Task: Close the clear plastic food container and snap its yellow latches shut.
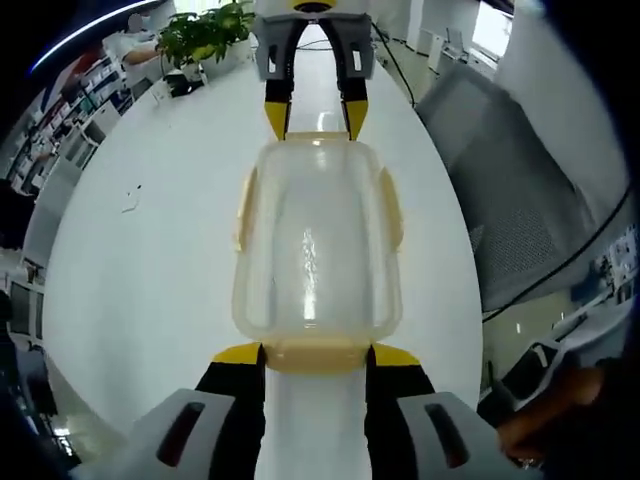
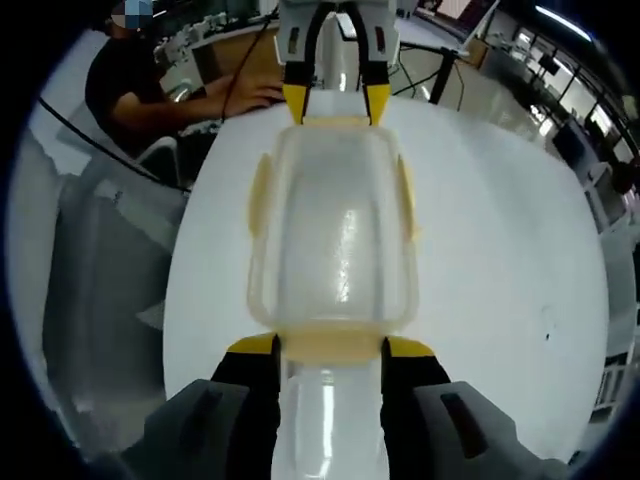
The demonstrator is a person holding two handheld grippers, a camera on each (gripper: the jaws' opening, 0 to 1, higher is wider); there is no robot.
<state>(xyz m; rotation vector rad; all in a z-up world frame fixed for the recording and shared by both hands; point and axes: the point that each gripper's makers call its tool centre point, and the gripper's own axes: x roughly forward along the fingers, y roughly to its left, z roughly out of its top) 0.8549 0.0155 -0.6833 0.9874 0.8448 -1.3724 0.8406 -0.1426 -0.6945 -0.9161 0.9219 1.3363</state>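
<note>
The container point(image 1: 318, 250) sits lid-on at the middle of the white table point(image 1: 150, 260). The left gripper point(image 1: 317, 356) and right gripper point(image 2: 331, 347), both open, straddle the opposite end latches point(image 1: 318, 355), positioned to press each down.

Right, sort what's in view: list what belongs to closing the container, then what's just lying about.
Belongs to the job:
- clear plastic food container with lid
- its yellow end latch and yellow side latches
- left gripper
- right gripper
- white round table it sits on

Just lying about:
- green potted plant
- seated person in dark top
- grey chair
</note>
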